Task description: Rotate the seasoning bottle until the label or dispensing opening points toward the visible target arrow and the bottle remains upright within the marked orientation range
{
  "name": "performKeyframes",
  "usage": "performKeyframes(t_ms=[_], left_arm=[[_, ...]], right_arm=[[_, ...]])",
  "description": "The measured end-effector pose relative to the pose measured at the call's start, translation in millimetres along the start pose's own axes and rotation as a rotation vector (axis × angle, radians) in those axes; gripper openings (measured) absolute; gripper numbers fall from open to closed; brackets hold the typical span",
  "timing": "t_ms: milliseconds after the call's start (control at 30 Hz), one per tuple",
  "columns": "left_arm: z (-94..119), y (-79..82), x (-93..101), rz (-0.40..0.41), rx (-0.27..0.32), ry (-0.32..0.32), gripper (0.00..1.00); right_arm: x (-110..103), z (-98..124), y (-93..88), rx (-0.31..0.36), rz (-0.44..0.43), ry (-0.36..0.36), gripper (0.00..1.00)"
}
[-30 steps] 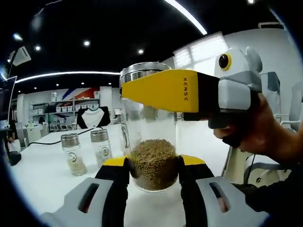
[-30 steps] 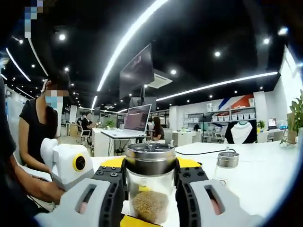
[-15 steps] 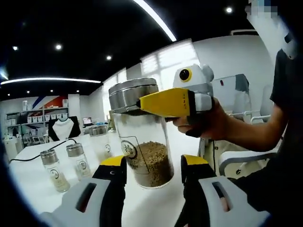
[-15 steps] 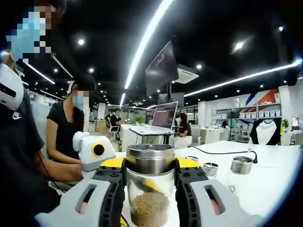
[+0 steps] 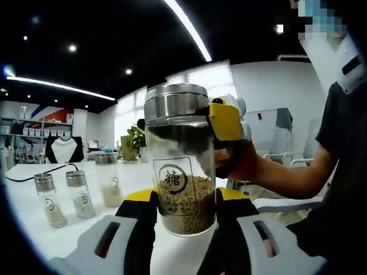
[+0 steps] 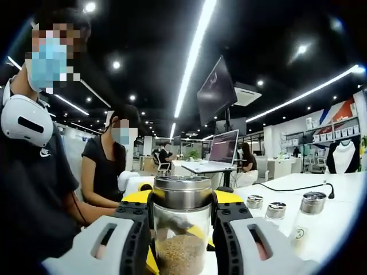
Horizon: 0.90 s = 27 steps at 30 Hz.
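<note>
Glass seasoning bottle (image 5: 182,166), steel-capped, upright on white bench (image 5: 34,229): my right gripper (image 6: 182,229) clamps its cap, left gripper (image 5: 183,223) brackets its base; slippery, rigid, fragile.

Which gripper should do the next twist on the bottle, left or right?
Probably right: the right gripper clamps the steel cap, while the left gripper steadies the seasoning bottle low on the glass.

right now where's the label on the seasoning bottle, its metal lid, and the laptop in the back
label (image 5: 172,177), left gripper view, on the printed round mark
metal lid (image 6: 182,192), right gripper view, on its steel side wall
laptop (image 6: 223,148), right gripper view, on the open screen
</note>
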<state>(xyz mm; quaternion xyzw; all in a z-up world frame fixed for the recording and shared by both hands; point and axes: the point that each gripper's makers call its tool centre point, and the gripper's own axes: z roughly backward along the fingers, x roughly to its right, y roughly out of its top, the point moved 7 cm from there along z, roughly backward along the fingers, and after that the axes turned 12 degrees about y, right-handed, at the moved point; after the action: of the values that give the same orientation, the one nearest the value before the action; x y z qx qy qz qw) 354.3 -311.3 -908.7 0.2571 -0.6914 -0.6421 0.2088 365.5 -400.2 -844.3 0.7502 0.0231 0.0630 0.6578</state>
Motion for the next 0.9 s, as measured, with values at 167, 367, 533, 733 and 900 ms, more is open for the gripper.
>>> performKeyframes(t_ms=[167, 367, 533, 733, 900], left_arm=[[-1.7, -2.3, -1.7, -0.024, -0.044, 0.067, 0.43], [-2.7, -2.8, -12.8, -0.032, -0.062, 0.217, 0.42], [-5.0, -10.2, -17.0, -0.052, -0.093, 0.277, 0.42], [-4.9, -14.5, -24.0, -0.039, -0.109, 0.355, 0.42], [-4.3, -16.1, -27.0, -0.066, -0.124, 0.412, 0.42]], right_arm=[[1.5, -2.5, -4.1, -0.013, 0.013, -0.025, 0.37], [11.2, 0.4, -3.3, -0.015, 0.043, -0.153, 0.36], [13.4, -5.7, -12.0, -0.052, 0.055, -0.213, 0.36], [18.1, -15.2, -17.7, -0.087, 0.075, -0.289, 0.37], [24.2, -18.2, -21.9, -0.086, 0.055, -0.344, 0.37]])
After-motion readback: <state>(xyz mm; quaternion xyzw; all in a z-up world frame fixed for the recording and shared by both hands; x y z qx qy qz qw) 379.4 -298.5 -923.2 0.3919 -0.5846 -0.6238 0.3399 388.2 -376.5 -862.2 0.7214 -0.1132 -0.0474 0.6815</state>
